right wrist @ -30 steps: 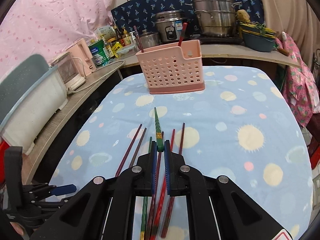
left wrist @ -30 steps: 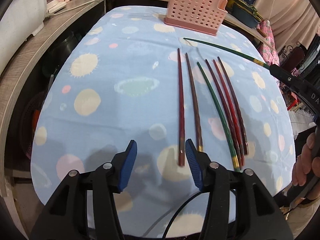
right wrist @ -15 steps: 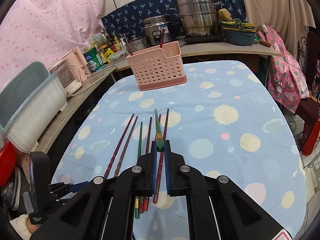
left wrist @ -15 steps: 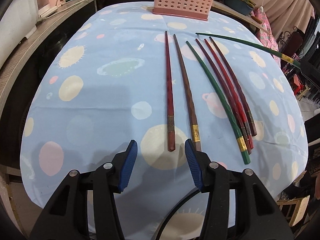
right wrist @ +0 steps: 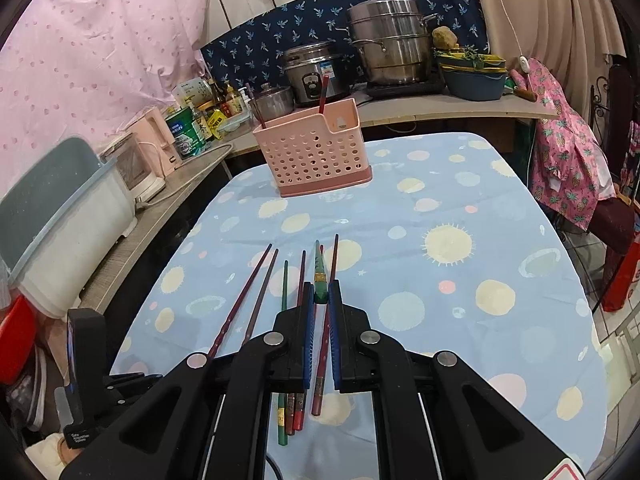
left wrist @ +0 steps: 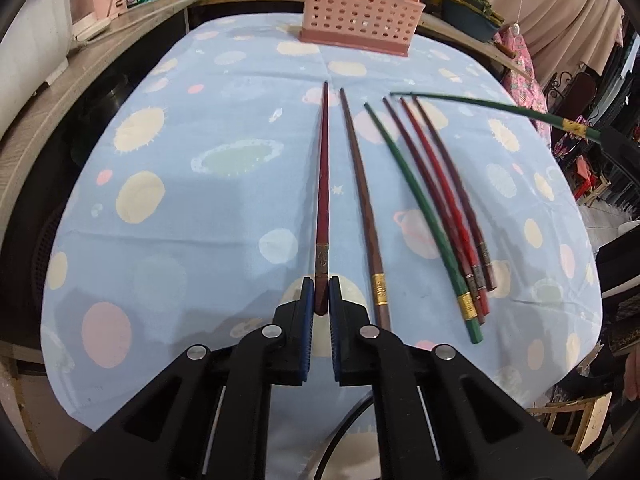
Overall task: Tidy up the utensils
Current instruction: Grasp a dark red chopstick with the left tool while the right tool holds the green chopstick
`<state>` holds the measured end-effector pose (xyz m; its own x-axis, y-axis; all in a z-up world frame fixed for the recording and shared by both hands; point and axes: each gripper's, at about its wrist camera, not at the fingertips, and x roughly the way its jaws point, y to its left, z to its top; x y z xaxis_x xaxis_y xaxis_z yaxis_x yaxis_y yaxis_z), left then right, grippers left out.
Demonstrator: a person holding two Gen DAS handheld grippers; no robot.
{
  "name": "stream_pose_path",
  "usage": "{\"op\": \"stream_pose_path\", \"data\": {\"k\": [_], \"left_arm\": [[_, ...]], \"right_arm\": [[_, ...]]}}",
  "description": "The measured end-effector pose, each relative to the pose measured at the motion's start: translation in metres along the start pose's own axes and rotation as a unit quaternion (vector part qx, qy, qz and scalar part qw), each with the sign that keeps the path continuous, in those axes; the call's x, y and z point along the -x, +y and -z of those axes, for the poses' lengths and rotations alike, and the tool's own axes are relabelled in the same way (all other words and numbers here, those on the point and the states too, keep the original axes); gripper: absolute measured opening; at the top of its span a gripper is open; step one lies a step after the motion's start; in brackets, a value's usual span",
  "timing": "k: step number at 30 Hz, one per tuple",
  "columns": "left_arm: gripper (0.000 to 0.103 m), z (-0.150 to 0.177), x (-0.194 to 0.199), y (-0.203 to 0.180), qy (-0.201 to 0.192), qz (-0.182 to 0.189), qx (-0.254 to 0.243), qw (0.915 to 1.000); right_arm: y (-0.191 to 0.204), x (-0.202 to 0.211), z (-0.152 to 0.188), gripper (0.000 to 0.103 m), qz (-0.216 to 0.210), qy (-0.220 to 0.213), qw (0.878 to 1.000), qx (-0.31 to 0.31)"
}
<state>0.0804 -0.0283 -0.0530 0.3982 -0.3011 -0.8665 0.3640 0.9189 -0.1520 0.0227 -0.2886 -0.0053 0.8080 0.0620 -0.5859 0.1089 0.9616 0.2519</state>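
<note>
Left gripper (left wrist: pixel 321 298): pressed together on the near butt end of the dark red chopstick (left wrist: pixel 323 184), jaws having just been closing, stick caught between the blue pads. Gripped at the thick end, probably so the thin tip leads into the pink basket (left wrist: pixel 360 12) at the far edge of the table (left wrist: pixel 168 264). Long axis running near to far, tip toward the basket, butt toward the holder; whether lifted off the cloth yet, impossible to tell.

Right gripper (right wrist: pixel 321 294): pinching the butt of a green chopstick (right wrist: pixel 319 270), held clear above the table, tip aimed far, roughly at the basket (right wrist: pixel 316 156). Seen from the left wrist view as a green shaft (left wrist: pixel 480 104) crossing above the right side of the table, tip pointing left.

Just right of the red stick: a brown chopstick (left wrist: pixel 362 200) with a gold band, lying parallel. Further right: a second green one (left wrist: pixel 420 208) and three reddish ones (left wrist: pixel 448 188), butts bunched near, tips fanned far. All laid lengthwise toward the basket, handy for end-on grabs.

Two sticks already standing upright in the basket, so sorting judged partly done.
</note>
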Motion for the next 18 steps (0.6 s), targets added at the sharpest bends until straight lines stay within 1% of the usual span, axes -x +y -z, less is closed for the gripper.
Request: {"op": "stream_pose_path", "data": {"k": [3, 5, 9, 12, 18], "left_arm": [[0.007, -0.007, 0.023, -0.002, -0.016, 0.009, -0.002, 0.9998], [0.007, -0.015, 0.043, -0.004, -0.037, 0.011, -0.006, 0.9992], [0.007, -0.035, 0.073, -0.006, -0.070, 0.016, -0.007, 0.9974], [0.007, -0.059, 0.090, -0.007, -0.096, 0.015, -0.009, 0.9953], [0.007, -0.116, 0.116, -0.010, -0.137, 0.015, -0.007, 0.9905]], "right_arm": [[0.000, 0.005, -0.007, 0.007, -0.003, -0.009, 1.000, -0.005], [0.001, 0.009, -0.012, 0.007, -0.004, -0.017, 1.000, -0.005], [0.005, 0.015, -0.026, 0.007, -0.005, -0.033, 0.999, 0.000], [0.008, 0.017, -0.042, 0.007, -0.006, -0.049, 0.999, 0.006], [0.015, 0.015, -0.084, 0.007, -0.012, -0.077, 0.997, 0.012]]}}
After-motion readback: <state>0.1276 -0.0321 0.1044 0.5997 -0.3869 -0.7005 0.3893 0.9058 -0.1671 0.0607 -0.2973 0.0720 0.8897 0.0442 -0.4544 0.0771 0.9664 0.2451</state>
